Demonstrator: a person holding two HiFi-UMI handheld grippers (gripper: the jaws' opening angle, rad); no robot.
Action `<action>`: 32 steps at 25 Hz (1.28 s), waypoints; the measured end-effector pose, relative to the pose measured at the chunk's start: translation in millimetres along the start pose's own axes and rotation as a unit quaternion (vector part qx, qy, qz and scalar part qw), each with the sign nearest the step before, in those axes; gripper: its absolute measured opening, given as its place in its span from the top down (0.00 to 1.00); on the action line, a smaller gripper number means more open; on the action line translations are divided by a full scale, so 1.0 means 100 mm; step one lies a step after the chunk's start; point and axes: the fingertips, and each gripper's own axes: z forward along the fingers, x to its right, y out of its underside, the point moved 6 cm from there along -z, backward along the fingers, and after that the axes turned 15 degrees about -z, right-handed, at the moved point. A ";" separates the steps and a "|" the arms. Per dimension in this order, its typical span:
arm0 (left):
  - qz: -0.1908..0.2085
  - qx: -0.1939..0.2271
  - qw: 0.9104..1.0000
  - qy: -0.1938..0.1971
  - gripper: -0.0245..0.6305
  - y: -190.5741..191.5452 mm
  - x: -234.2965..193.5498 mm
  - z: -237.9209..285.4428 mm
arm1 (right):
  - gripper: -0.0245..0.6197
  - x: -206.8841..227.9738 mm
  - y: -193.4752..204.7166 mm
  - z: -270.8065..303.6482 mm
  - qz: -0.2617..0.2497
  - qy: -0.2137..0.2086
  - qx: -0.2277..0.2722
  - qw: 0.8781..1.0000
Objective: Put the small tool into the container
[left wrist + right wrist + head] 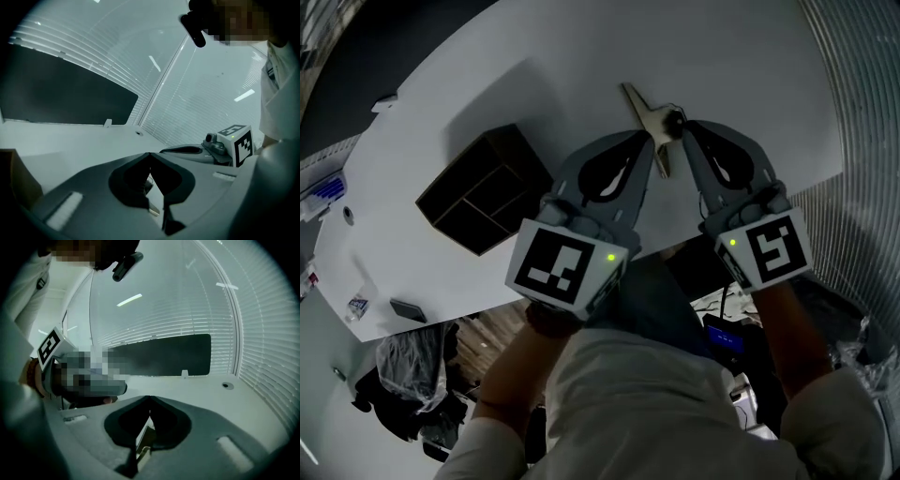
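**White table, both grippers closed on the tool, container not yet reached**

White tabletop (750, 84) fills the head view, with slatted blinds (862, 112) along the 3 o'clock side. At about 9 o'clock sits the container (478, 194), a dark open box split into compartments, all of which look empty.

Just right of it, the left gripper (649, 145) reaches toward 12 o'clock. In the left gripper view its jaws meet at the tips (150, 157), with a thin pale strip (151, 206) caught in the gap below them. This seems to be part of the small tool.

The small tool (642, 108), a slim metal piece with a dark fitting, lies at 12 o'clock between the two gripper noses, well apart from the container.

At about 2 o'clock the right gripper (684, 129) presses in from the other side. Its own view also shows the jaws drawn together (149, 401) on a pale sliver (142, 439).

The step in hand looks like securing the pickup. I cannot tell whether the tool is already off the table. The next move calls for carrying it toward 9 o'clock, over one compartment, before releasing. With two grippers on one thin piece, one probably has to let go first, or both must travel together so the tool does not twist.
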 end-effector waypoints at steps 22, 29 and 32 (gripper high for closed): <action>-0.053 -0.034 0.998 -0.012 0.96 0.36 -0.57 0.44 | 0.84 0.09 0.75 0.43 0.050 -0.031 -0.093 0.994; -0.058 -0.035 0.998 -0.014 0.96 0.45 -0.58 0.42 | 0.84 0.09 0.88 0.45 0.078 -0.034 -0.095 0.992; -0.058 -0.036 0.998 -0.015 0.96 0.46 -0.59 0.40 | 0.84 0.09 0.90 0.45 0.091 -0.034 -0.092 0.991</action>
